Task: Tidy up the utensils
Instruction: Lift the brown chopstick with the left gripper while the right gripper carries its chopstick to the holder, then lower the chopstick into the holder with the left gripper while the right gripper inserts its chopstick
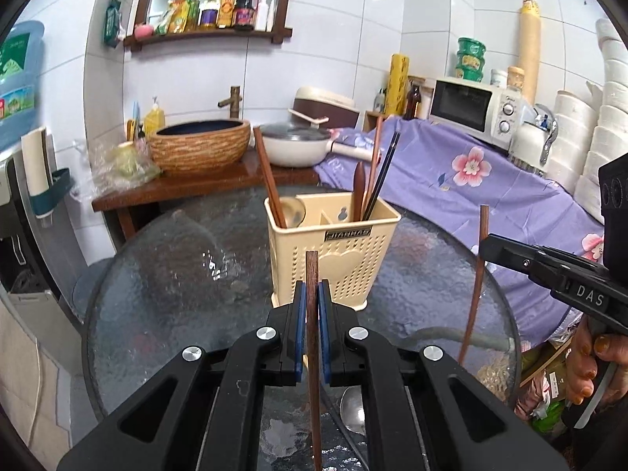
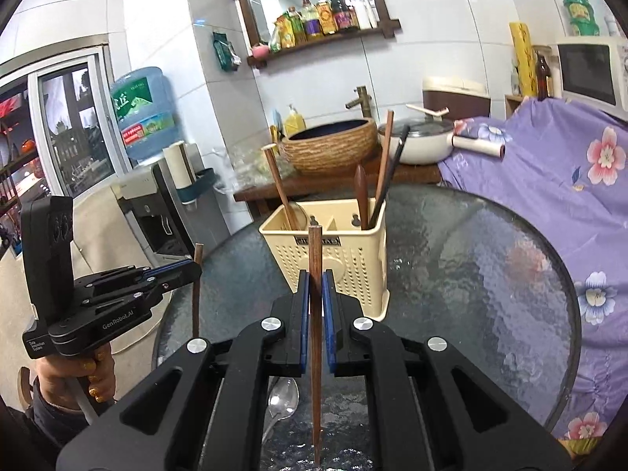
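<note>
Left gripper point(image 1: 313, 294) clamps one wooden chopstick point(image 1: 312, 337) upright between its blue pads; right gripper point(image 2: 315, 286) likewise pinches a second chopstick point(image 2: 315, 314). Beyond both sets of fingertips stands the cream utensil holder point(image 1: 335, 247) on the glass table point(image 1: 176, 274); a metal spoon point(image 2: 283, 398) lies beneath the fingers.

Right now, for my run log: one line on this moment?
left gripper: shut on chopstick | right gripper: shut on second chopstick | holder: ahead

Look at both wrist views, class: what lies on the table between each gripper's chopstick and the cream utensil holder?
Only bare glass table. In both views, nothing stands between either gripper's chopstick and the utensil holder.
</note>
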`<move>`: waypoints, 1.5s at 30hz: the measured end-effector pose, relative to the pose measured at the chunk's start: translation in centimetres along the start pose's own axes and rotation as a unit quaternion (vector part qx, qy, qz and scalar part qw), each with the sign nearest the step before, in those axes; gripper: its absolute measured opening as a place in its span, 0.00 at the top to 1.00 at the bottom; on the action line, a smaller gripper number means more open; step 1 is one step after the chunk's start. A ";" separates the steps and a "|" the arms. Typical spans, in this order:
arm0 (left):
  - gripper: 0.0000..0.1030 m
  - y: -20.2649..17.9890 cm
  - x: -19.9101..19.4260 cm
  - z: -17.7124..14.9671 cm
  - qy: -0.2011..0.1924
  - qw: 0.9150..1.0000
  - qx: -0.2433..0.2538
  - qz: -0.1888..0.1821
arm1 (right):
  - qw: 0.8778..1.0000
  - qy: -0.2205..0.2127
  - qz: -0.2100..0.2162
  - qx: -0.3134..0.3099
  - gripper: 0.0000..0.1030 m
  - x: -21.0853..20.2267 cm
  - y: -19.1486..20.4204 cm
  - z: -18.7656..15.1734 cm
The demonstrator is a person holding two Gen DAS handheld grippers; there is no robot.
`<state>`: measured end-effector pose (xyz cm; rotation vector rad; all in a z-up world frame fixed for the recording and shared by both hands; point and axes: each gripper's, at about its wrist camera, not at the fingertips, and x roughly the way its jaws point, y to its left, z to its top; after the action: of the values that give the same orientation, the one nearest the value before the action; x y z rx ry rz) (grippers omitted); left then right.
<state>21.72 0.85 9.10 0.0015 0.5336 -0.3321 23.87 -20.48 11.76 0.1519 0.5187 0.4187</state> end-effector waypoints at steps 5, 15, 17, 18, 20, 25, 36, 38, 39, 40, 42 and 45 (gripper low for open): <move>0.94 0.0 -1.0 0.6 -0.017 1.000 0.004 0.000 | 1.000 -0.015 0.001 -0.005 0.93 -0.9 0.2 0.6; 0.94 -0.1 -1.4 2.2 -0.037 0.999 0.004 0.006 | 0.999 -0.029 -0.005 -0.023 0.93 -0.6 1.0 2.4; 0.94 -0.1 -1.8 2.9 -0.045 0.999 0.005 0.006 | 0.999 -0.033 -0.006 -0.028 0.93 -0.7 1.3 3.0; 0.94 -0.1 -1.9 3.1 -0.049 0.999 0.005 0.006 | 0.999 -0.035 -0.005 -0.030 0.93 -0.8 1.3 3.3; 0.94 0.0 -2.3 3.9 -0.059 0.998 0.005 0.007 | 0.999 -0.037 0.001 -0.029 0.93 -0.9 1.3 4.2; 0.94 -0.2 -3.1 6.5 -0.080 0.997 0.002 -0.008 | 0.999 -0.045 0.012 -0.024 0.93 -1.1 1.4 7.0; 0.94 0.1 -4.9 14.5 -0.126 0.991 -0.022 -0.034 | 0.995 -0.098 0.017 -0.014 0.93 -1.9 2.3 15.7; 0.94 0.1 -5.1 15.9 -0.142 0.989 -0.023 -0.019 | 0.992 -0.122 0.000 -0.026 0.93 -2.0 2.8 17.3; 0.94 0.1 -5.1 16.6 -0.151 0.988 -0.026 -0.009 | 0.991 -0.129 -0.006 -0.028 0.93 -1.9 2.9 17.9; 0.94 0.3 -5.0 17.1 -0.155 0.987 -0.029 -0.005 | 0.990 -0.135 -0.010 -0.030 0.93 -1.9 2.9 18.2; 0.94 0.4 -4.4 18.0 -0.164 0.986 -0.034 0.008 | 0.988 -0.149 -0.028 -0.037 0.93 -1.4 3.0 19.0; 0.94 0.8 -2.8 18.4 -0.161 0.986 -0.045 0.018 | 0.987 -0.147 -0.044 -0.036 0.93 0.1 2.6 19.1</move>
<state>28.89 0.91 26.33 -0.1279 0.2278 -0.2667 32.77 -18.78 28.80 0.1183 0.2182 0.3203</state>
